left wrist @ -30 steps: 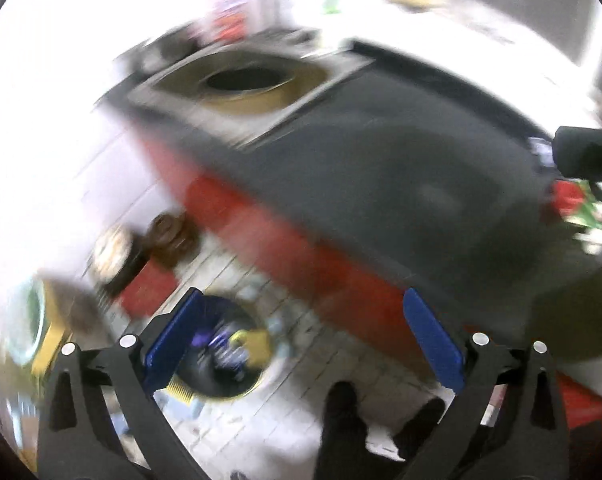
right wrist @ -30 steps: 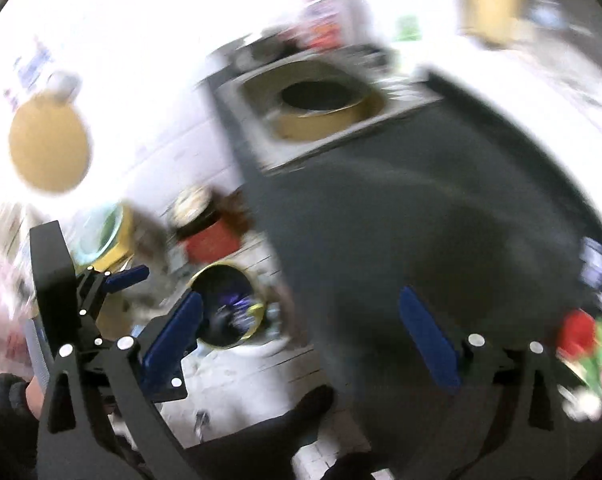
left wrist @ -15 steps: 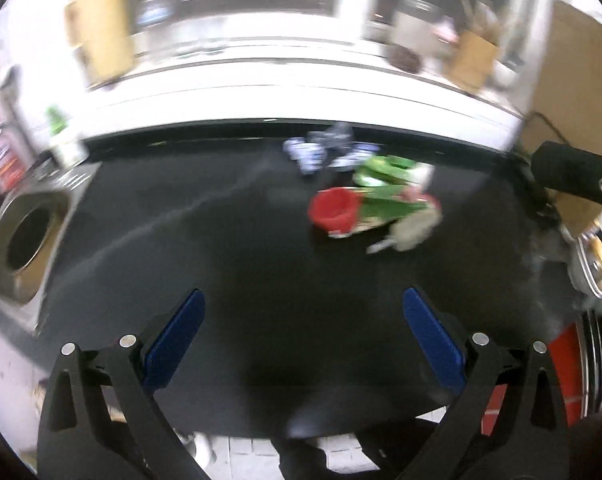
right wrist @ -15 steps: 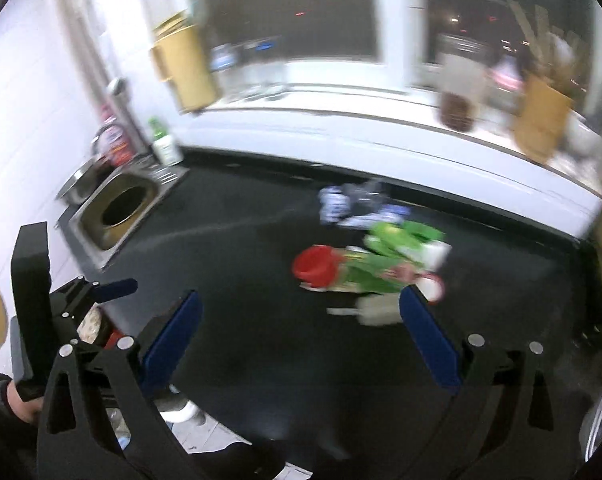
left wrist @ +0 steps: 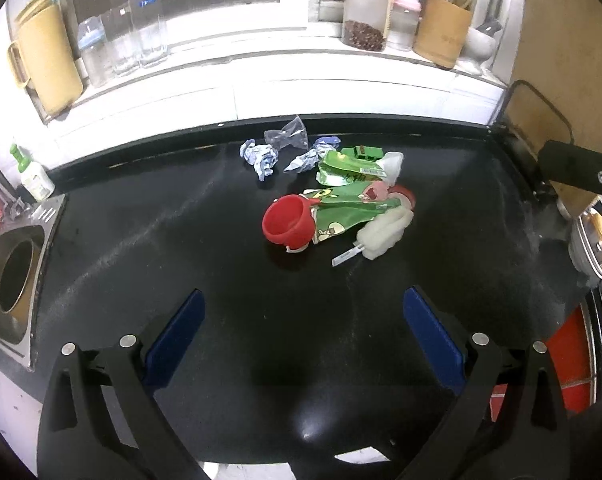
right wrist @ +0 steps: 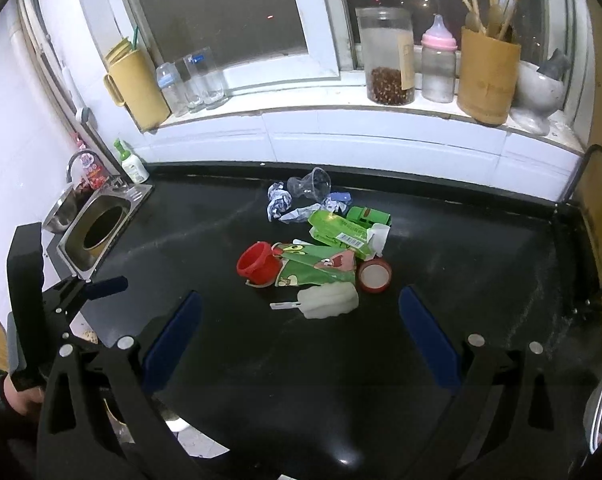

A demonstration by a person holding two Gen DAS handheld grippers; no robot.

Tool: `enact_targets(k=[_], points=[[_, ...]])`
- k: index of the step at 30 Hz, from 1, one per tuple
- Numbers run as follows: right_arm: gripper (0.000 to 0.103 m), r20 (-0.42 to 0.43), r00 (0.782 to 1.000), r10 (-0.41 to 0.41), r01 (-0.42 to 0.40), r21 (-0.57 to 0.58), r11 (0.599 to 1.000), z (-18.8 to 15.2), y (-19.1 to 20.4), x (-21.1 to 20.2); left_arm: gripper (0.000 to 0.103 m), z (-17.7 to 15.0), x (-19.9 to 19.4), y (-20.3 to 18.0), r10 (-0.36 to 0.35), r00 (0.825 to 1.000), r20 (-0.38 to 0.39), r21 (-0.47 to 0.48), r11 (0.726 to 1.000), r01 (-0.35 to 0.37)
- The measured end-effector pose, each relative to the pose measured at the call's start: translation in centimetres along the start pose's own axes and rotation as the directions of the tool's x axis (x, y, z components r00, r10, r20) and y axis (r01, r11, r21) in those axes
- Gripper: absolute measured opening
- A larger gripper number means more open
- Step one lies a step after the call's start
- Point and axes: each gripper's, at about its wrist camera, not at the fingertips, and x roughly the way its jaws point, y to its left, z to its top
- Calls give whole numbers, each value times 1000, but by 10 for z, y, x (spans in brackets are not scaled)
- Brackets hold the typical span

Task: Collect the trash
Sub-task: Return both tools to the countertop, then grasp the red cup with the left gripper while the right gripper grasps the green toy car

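Observation:
A heap of trash lies mid-counter on the black worktop (left wrist: pixel 181 248): a red cup (left wrist: pixel 287 222) (right wrist: pixel 259 263) on its side, green cartoon wrappers (left wrist: pixel 349 208) (right wrist: pixel 321 266), a white foam piece (left wrist: pixel 385 232) (right wrist: pixel 329 300), a red-rimmed lid (right wrist: pixel 375 275), crumpled blue-white paper (left wrist: pixel 260 157) (right wrist: pixel 279 200) and a clear plastic cup (left wrist: pixel 289 138) (right wrist: pixel 311 185). My left gripper (left wrist: pixel 303 334) is open over the near counter, well short of the heap. My right gripper (right wrist: pixel 301 330) is open too, just in front of the foam piece. Neither holds anything.
A steel sink (left wrist: pixel 11 280) (right wrist: pixel 99 234) is set in the counter's left end. The windowsill holds a yellow jug (right wrist: pixel 135 84), bottles, a glass jar (right wrist: pixel 387 56) and a bamboo utensil holder (right wrist: pixel 489 74). A wooden board (left wrist: pixel 569 60) stands at right. A person's hand (right wrist: pixel 19 394) holds the left gripper.
Both cameras swung up from the floor and bin beside the counter to face the countertop. The view has steadied, with the trash heap now straight ahead. Both grippers stayed open.

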Motion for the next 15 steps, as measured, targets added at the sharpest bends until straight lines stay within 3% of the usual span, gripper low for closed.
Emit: enact_targets(k=[8,15], points=[[95,-44,999,17,-19,-49,999,18,-26,38,96,21,49,0,5,999,-40,23,1000,-4],[91,-138,990,22,-41,-137,990,42,-64,105,96,46,110,8,4,998,-59,15,1000,-3]])
